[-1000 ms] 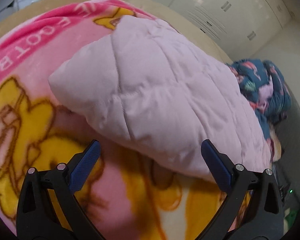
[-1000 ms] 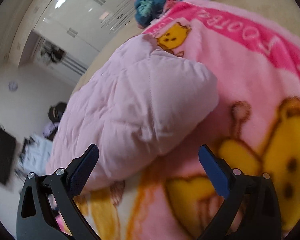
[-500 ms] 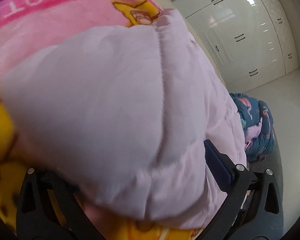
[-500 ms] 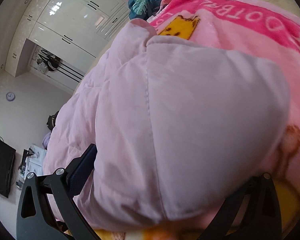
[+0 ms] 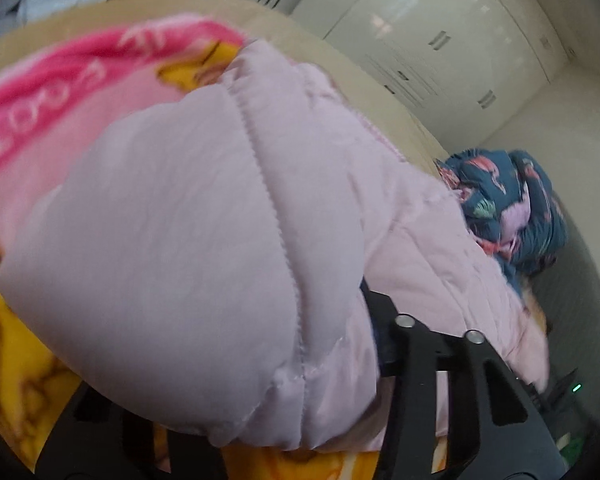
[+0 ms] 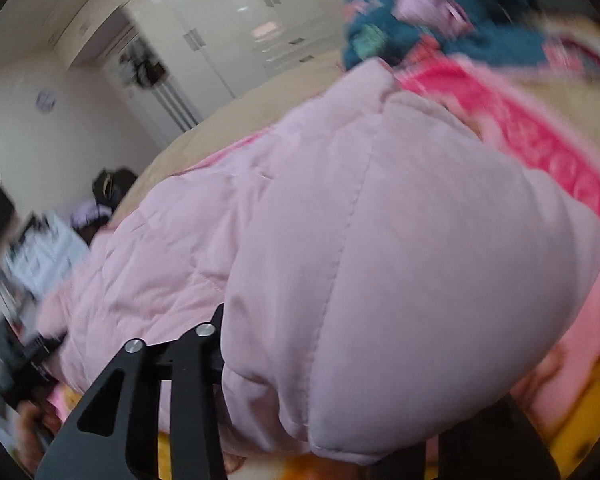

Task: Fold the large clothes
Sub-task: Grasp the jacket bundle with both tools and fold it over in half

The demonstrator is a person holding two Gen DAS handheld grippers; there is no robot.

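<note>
A pale pink quilted puffer garment (image 5: 204, 248) lies folded on a pink and yellow cartoon blanket (image 5: 48, 120). In the left wrist view my left gripper (image 5: 260, 408) has closed its jaws on the near end of the garment; the padding bulges over and hides the fingertips. The garment fills the right wrist view (image 6: 400, 272) too. My right gripper (image 6: 340, 412) is likewise closed on the other end, its fingertips buried in the fabric. The blanket (image 6: 540, 140) shows behind.
A crumpled dark blue patterned cloth (image 5: 508, 208) lies at the far end of the bed; it also shows in the right wrist view (image 6: 428, 20). White wardrobe doors (image 5: 440, 40) stand behind. A beige mattress edge (image 5: 340, 60) borders the blanket.
Both grippers moved in onto the ends of the pink garment and closed on it. The views are now tilted and blurred as the garment lifts.
</note>
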